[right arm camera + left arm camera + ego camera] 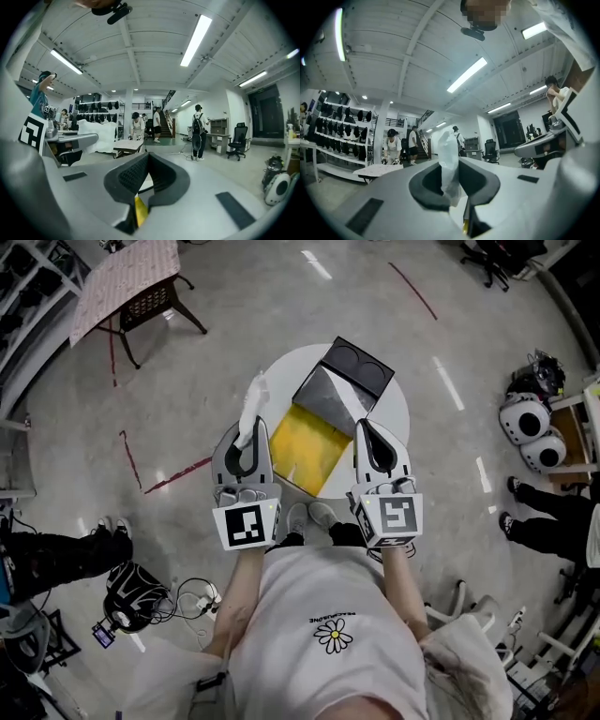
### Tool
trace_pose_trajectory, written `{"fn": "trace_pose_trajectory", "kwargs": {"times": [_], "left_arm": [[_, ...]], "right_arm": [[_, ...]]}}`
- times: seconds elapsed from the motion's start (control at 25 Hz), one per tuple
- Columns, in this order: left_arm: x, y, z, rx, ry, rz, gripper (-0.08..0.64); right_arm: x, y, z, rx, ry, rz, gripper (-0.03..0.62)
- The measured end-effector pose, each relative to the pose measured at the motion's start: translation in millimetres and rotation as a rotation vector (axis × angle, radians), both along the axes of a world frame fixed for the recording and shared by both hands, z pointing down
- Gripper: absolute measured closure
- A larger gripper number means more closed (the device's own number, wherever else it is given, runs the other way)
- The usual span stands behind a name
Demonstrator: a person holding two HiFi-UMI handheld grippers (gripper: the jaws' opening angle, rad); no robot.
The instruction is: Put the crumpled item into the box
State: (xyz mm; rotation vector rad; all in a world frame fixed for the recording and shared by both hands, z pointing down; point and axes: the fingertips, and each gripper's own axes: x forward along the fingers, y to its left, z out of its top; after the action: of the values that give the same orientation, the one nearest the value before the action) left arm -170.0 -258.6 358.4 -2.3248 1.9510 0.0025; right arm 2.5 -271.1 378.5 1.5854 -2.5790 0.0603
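Note:
On the round white table (pixel 398 404) stands an open box (pixel 305 451) with a yellow inside and a grey flap folded back. My left gripper (pixel 246 442) hovers at the box's left edge, shut on a crumpled piece of white translucent plastic (pixel 251 409). In the left gripper view the plastic (pixel 448 159) sticks up from between the pads of the left gripper (pixel 452 171). At the box's right edge my right gripper (pixel 380 444) is held shut with nothing in it. The right gripper view shows the right gripper (pixel 147 159) with its pads touching and only yellow below them.
A black two-hollow tray (pixel 356 367) lies at the table's far side, touching the box. A chair and a cloth-covered table (pixel 127 282) stand at the far left. People's legs (pixel 56 554) are at the left and right. White round devices (pixel 525 418) and cables (pixel 192 596) lie on the floor.

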Motion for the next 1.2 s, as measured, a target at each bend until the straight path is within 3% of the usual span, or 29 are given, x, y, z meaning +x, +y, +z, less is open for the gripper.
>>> {"fn": "trace_pose_trajectory", "kwargs": {"times": [0.36,0.48,0.56,0.84,1.2], "left_arm": [[18,-3,10,-0.037,0.01,-0.017,0.52],[29,-5,14,-0.042,-0.028,0.001,0.52],[37,-9,19,-0.057,-0.113,0.037,0.52],[63,-19,78,-0.14,-0.547,0.205,0.518],[99,-17,192,-0.206,-1.066,0.549,0.518]], "right_arm": [[13,-15,6,-0.012,-0.024,-0.031,0.589],[21,-18,7,-0.014,-0.03,-0.033,0.589],[22,-18,7,-0.014,-0.031,-0.03,0.589],[28,-13,9,-0.019,-0.018,-0.01,0.589],[59,-1,19,-0.051,0.004,0.071,0.589]]}}
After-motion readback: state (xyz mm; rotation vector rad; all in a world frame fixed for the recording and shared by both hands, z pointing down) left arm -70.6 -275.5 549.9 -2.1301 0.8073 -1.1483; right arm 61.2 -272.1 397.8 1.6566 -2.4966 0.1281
